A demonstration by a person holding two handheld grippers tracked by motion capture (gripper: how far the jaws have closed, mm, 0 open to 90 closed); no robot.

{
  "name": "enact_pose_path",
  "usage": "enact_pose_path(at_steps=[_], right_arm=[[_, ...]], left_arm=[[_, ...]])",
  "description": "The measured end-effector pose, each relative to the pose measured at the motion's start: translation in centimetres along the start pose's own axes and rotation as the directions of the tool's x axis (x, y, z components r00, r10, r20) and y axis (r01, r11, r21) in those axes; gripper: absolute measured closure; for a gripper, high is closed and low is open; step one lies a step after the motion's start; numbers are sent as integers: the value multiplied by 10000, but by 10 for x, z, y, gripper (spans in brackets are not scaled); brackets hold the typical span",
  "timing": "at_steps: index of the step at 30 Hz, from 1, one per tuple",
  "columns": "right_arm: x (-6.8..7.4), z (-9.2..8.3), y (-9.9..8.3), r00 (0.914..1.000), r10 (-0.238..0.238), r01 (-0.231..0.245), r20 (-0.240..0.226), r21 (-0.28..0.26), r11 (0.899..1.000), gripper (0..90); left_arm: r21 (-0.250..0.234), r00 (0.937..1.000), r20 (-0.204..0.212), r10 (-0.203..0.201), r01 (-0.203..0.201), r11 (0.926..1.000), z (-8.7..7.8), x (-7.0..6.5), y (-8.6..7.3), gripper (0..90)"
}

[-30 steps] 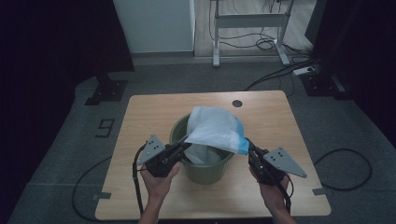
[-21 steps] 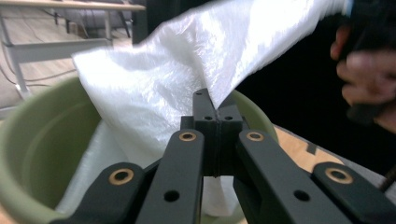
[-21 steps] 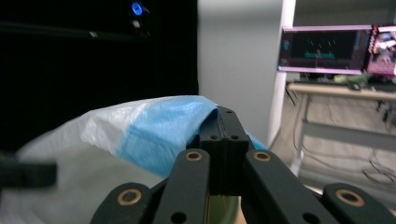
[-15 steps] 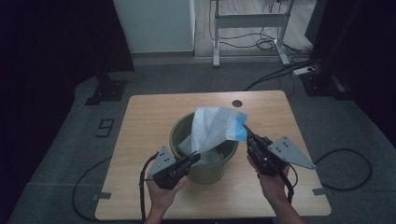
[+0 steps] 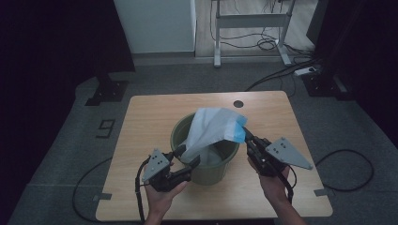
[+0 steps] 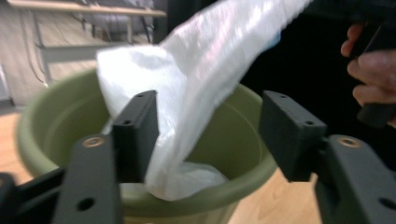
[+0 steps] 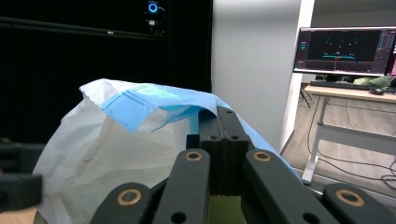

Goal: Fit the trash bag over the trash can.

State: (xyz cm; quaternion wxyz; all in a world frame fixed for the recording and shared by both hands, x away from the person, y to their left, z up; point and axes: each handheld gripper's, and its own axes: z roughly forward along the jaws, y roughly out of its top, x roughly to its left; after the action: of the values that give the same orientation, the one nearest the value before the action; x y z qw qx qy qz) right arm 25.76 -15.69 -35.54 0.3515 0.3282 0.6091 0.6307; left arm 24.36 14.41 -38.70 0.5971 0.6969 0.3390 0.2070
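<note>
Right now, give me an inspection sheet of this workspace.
Surface: wooden table, round grommet hole near its far edge.
Job's things: white plastic bag with a blue edge, draped from the green bucket.
Clutter: nothing seen.
Grippers: left gripper has just been opening, bag loose between its jaws; right gripper shut on the bag's blue edge.
Cables: one trailing from each gripper; more on the floor.
Surroundings: grey floor, desk frame, white cabinet, monitor.
</note>
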Motion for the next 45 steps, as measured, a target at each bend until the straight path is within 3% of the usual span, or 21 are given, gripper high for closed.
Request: enact_pose_path(at_steps=[4,12,16,20,23,25,30,33,37,45], right_arm=[[-2,-1,3,10000,-83,83,27,-11,10000,890],[1,3,14,9989,-467,465,-83,-170,9988,891],[6,7,23,9975,-624,616,-321,-254,9978,891],[11,14,29,9949,-895,889,-462,-143,9959,890],[14,19,30,9938,-949,945,-582,-92,9955,890],[17,22,30,9926,-1007,1005,-679,-70,9949,890],[22,24,27,9893,-1197,1201,-832,4,9928,890],[21,23,23,9885,-1273,1288,-818,127,9916,890],[15,20,14,9904,-1166,1191,-740,306,9924,890],[13,19,3,9911,-1060,1102,-803,505,9926,890]], left_arm=[[-148,9997,-230,-83,80,9999,-8,3,9,302],[-175,9999,-19,-137,137,9998,-4,13,38,318],[86,9987,467,210,-214,9997,7,13,57,334],[110,9927,905,793,-806,9967,16,5,69,375],[386,9845,1287,1190,-1249,9914,25,0,71,449],[433,9789,1473,1419,-1497,9878,29,-3,69,558],[181,9743,1355,1799,-1839,9828,31,-3,63,826],[-480,9806,1088,1630,-1586,9862,25,3,60,897],[-1423,9931,726,917,-807,9865,14,15,57,899],[-1224,9928,864,828,-719,9899,14,19,55,900]])
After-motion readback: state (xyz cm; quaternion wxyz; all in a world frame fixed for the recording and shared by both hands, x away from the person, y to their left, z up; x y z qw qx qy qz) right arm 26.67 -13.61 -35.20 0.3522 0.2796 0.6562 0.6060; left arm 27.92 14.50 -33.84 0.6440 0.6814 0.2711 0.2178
